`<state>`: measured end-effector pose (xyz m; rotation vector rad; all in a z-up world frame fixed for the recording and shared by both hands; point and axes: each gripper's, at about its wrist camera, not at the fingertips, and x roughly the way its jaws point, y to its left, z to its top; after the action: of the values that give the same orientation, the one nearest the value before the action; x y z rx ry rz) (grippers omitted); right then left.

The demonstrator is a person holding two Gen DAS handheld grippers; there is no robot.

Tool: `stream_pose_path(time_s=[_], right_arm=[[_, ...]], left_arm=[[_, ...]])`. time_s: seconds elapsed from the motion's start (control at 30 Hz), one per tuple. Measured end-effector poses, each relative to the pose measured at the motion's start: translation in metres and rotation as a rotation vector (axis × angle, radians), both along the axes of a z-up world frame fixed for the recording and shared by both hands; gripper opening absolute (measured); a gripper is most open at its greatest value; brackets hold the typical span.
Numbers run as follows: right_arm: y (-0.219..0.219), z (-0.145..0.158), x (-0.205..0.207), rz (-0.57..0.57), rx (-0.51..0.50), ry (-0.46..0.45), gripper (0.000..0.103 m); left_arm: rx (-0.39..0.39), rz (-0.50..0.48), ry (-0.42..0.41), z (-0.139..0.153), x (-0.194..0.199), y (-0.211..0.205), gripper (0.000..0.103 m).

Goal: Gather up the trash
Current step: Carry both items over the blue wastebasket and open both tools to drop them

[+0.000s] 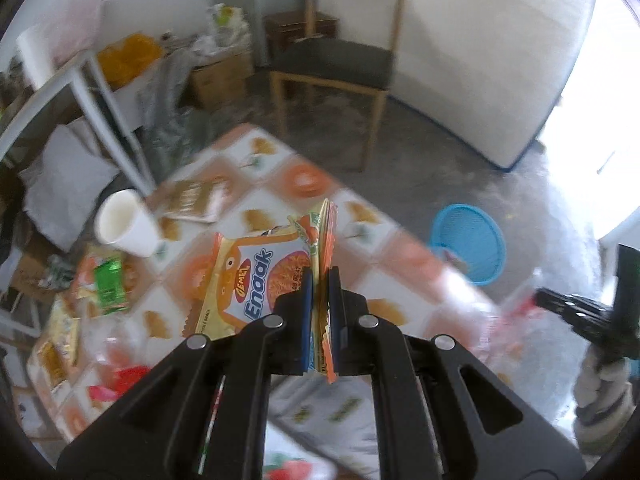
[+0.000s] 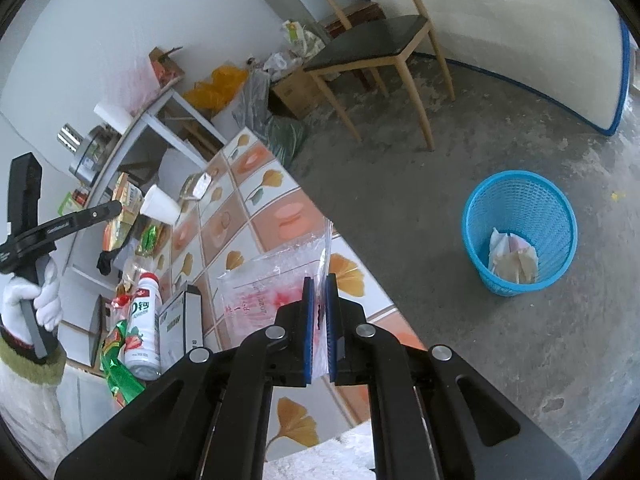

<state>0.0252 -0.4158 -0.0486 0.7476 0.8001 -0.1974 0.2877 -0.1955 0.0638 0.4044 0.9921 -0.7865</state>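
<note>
Wrappers look light, limp and slippery, best pinched by an edge: left gripper (image 1: 320, 300) clamps a noodle packet (image 1: 256, 276) above the table (image 1: 384, 304), right gripper (image 2: 319, 308) a clear bag (image 2: 272, 280) over its edge near the bin (image 2: 520, 232).

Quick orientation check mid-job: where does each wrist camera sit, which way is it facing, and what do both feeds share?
Left wrist: sits behind the left gripper, angled down over the table toward the chair; jaws clamp the noodle packet; the right gripper shows at the right edge.
Right wrist: sits behind the right gripper, angled down across the table edge to the floor; jaws clamp the clear plastic bag; the gloved left hand shows at left.
Shared: table, chair, white cup, blue basket.
</note>
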Motion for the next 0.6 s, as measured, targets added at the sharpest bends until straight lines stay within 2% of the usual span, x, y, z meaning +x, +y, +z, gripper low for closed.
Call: stream_pose_path(time_s=[0.23, 0.43, 0.6], right_arm=[[-0.035, -0.004, -0.027, -0.069, 0.029, -0.016, 0.005], [-0.084, -0.013, -0.060, -0.196, 0.048, -0.023, 0.005], [-0.131, -0.025, -0.086, -0.321, 0.047, -0.006, 0.005]], left_arm=[[-0.062, -0.122, 0.101, -0.019, -0.045, -0.067, 0.006], [-0.107, -0.234, 0.194, -0.039, -0.083, -0.142, 0.006], [-0.107, -0.310, 0.250, -0.063, -0.107, -0.209, 0.006]])
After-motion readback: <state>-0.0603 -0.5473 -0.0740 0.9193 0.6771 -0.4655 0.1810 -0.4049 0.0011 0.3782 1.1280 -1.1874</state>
